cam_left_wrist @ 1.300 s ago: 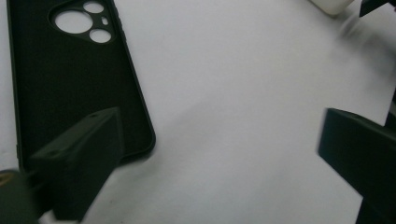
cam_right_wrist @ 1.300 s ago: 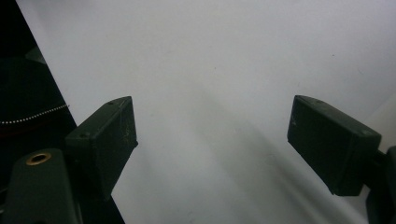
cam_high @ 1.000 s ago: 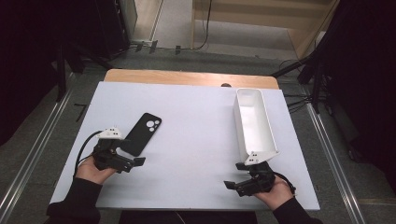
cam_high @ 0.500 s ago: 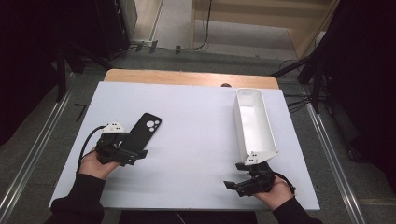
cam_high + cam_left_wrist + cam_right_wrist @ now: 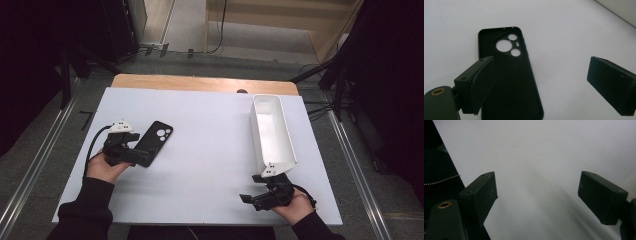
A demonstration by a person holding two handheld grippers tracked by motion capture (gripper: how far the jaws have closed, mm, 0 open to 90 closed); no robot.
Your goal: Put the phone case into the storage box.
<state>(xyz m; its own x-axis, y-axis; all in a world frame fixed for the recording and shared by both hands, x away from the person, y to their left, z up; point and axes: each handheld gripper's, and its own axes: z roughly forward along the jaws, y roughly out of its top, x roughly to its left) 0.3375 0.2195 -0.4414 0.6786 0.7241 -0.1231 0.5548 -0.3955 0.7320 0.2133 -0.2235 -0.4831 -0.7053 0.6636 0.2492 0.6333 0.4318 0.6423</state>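
Partly covered by the left gripper [image 5: 131, 152], the flat black rubbery phone case [image 5: 154, 141] lies camera-holes-up on the white table [image 5: 210, 135] — its near end hidden. Jaws just narrowing, released, pads clear. Right gripper [image 5: 257, 197], well apart from the case, gapes unladen.

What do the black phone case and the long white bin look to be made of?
Phone case: probably soft silicone or rubbery plastic, going by its matte black, faintly grainy surface with no glare and its clean camera cutouts. White bin: apparently rigid moulded plastic, with thin smooth walls and a slight sheen; it could be coated metal, the picture leaves that open.
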